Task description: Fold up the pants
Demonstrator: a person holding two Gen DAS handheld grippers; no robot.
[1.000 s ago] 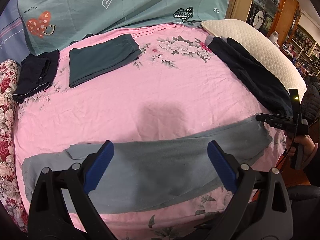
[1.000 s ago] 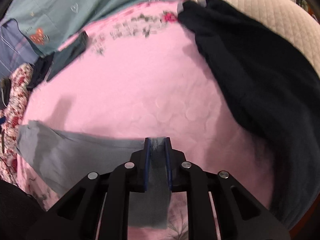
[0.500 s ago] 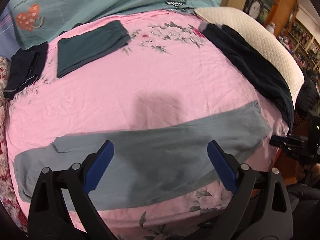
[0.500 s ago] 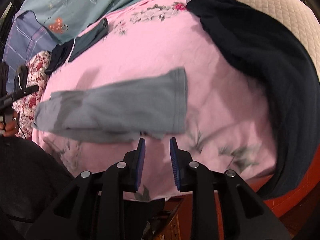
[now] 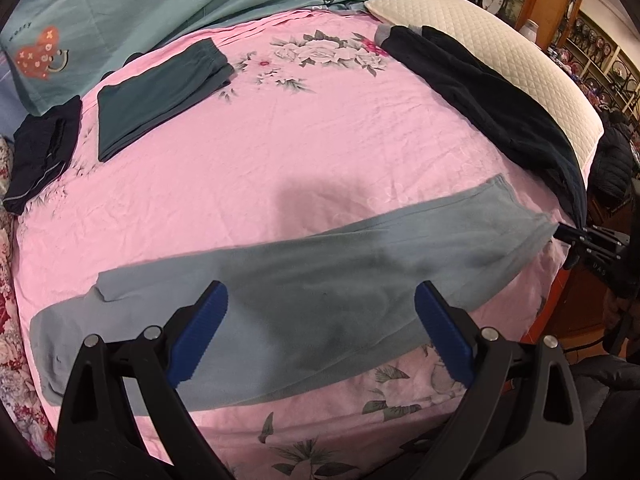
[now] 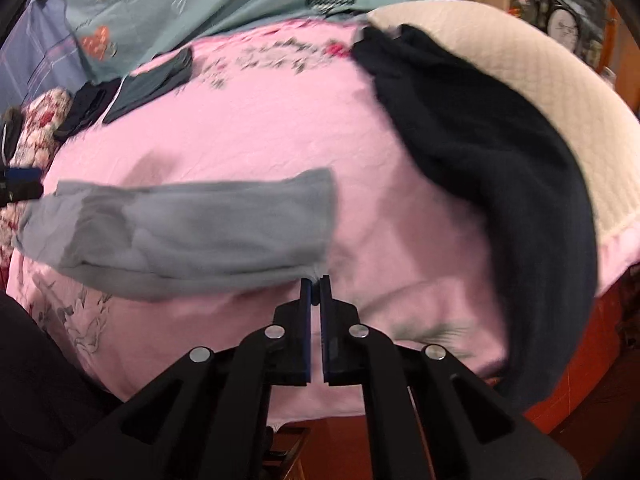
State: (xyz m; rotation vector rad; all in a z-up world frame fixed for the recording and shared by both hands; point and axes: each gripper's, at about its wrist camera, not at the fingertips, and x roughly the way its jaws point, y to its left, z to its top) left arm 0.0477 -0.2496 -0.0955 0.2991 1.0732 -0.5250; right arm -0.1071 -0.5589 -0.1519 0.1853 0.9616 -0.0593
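Note:
Long grey pants (image 5: 360, 264) lie flat across the near side of the pink bed sheet (image 5: 280, 152), folded lengthwise. My left gripper (image 5: 320, 292) hangs open above their middle with nothing between its blue pads (image 5: 200, 328). In the right wrist view the pants (image 6: 200, 232) stretch off to the left. My right gripper (image 6: 316, 280) is shut on their near right corner, and a small tuft of grey cloth shows at the tips. From the left wrist view, the right gripper (image 5: 576, 236) sits at the bed's right edge, with that corner drawn to a point toward it.
Folded dark green pants (image 5: 160, 92) and a folded navy garment (image 5: 40, 152) lie at the far left. A long dark garment (image 5: 500, 112) runs along a cream pillow (image 5: 500, 48) on the right. A teal quilt (image 5: 160, 8) lies behind. Wooden shelves (image 5: 560, 0) stand beyond the bed.
The right gripper let go of the grey cloth, drew back to the bed's right edge, and closed on the pants' corner. The pants now lie flat. The left gripper moved slightly closer.

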